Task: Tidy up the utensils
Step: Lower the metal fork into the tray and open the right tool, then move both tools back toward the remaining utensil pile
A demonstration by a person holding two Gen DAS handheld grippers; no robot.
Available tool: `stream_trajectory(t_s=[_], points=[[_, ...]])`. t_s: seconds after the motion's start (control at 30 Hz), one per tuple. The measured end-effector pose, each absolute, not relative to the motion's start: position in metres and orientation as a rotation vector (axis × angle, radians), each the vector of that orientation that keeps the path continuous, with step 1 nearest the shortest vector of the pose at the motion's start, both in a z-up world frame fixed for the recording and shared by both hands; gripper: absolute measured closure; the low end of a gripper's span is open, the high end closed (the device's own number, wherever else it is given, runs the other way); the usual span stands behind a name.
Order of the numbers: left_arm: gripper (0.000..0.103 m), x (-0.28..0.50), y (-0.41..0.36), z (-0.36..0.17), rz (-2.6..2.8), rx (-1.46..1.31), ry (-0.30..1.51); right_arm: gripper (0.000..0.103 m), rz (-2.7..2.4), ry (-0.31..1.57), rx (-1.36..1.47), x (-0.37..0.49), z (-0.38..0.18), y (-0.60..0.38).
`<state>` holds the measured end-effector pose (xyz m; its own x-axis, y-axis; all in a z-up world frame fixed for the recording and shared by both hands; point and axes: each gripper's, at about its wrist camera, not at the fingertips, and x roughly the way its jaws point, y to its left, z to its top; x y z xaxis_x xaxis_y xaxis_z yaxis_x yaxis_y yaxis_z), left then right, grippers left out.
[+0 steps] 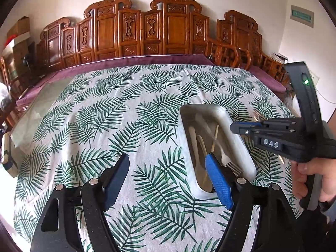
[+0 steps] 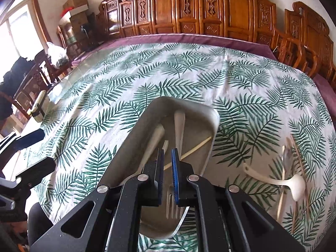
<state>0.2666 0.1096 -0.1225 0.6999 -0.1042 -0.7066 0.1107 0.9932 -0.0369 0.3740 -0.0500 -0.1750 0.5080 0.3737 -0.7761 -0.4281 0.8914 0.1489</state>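
Left wrist: left gripper hanging spread and empty beside the tray near the tabletop's right edge | Right wrist: right gripper pressed together over the tray's fork, holding nothing visible | Step: filling tray; next, fetching the white spoon lying loose on the leaf-print cloth.

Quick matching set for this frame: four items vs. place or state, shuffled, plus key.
1. left gripper
2. right gripper
3. white ladle
4. metal tray

A. on the tablecloth, right of the tray
B. open, nothing between its fingers
C. holds a fork and wooden utensils
D. shut, above the tray

Pairs: 1-B, 2-D, 3-A, 4-C
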Motion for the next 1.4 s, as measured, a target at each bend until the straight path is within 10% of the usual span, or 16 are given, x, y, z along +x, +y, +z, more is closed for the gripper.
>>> stream_trajectory(t_s=[0.87, 1.4], points=[[0.03, 0.262, -0.013, -0.12, -0.31, 0.076, 0.785, 0.088, 0.324, 0.853, -0.146, 0.324, -0.168, -0.265], [0.03, 0.267, -0.066, -0.139, -0.367, 0.114, 0.828, 0.058, 0.317, 0.907, -0.133, 0.353, -0.206, -0.279]])
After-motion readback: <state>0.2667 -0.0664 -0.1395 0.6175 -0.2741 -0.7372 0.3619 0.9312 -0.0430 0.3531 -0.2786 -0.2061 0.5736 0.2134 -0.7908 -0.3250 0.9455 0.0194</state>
